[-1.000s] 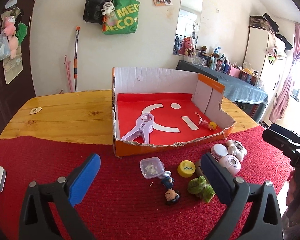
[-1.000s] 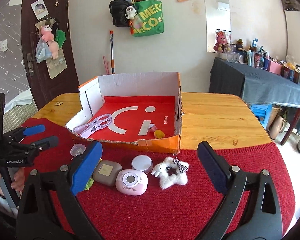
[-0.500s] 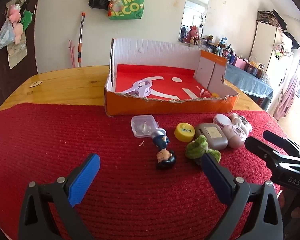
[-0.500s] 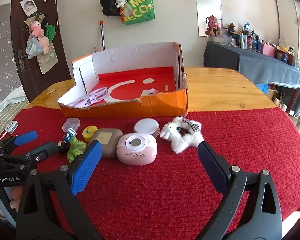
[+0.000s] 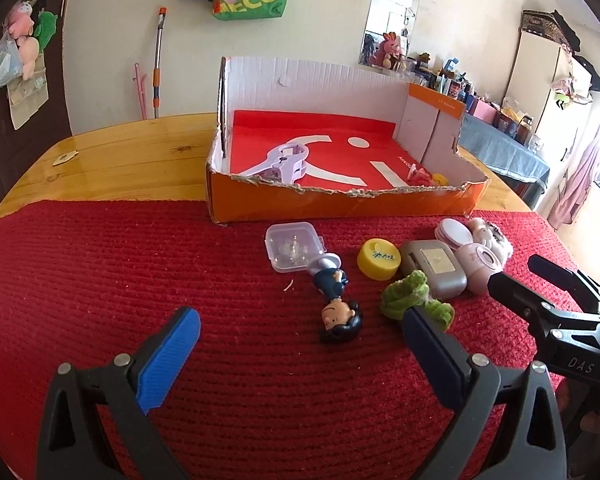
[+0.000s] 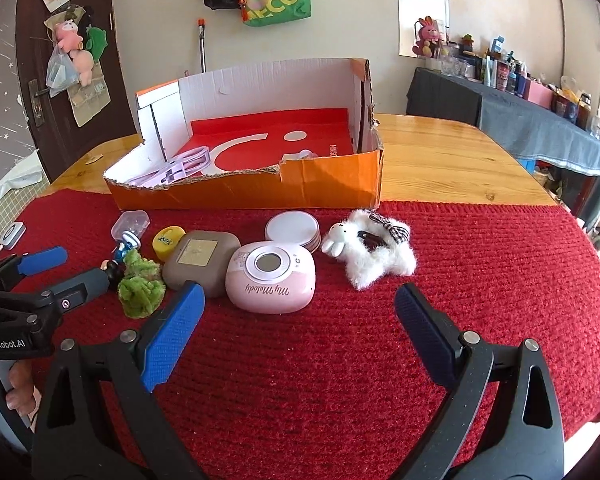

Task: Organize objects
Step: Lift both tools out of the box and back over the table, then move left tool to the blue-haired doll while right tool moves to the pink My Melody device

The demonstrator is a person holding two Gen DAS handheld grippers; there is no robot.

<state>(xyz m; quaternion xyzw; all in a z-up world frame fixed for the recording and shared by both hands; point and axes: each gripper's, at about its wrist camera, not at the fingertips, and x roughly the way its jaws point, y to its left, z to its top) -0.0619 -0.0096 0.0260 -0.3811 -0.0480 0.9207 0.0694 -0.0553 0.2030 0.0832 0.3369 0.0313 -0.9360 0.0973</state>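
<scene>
Left tongs (image 5: 300, 330) spread wide, nothing held; right tongs (image 6: 299, 303) likewise, both level, side by side.

Each gripper (image 5: 300, 330) (image 6: 298, 306) is built from black plastic arms tipped with blue ribbed pads (image 5: 168, 360). Silver screws (image 5: 123, 359) are set in the arms. "GenRobot.AI" and "DAS" are printed in white.

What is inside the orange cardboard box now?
Inside the orange cardboard box, a lilac plastic clamp lies on the red floor at one side, with small pink and yellow items near the opposite front corner. The front wall hides the floor strip just behind it.
</scene>
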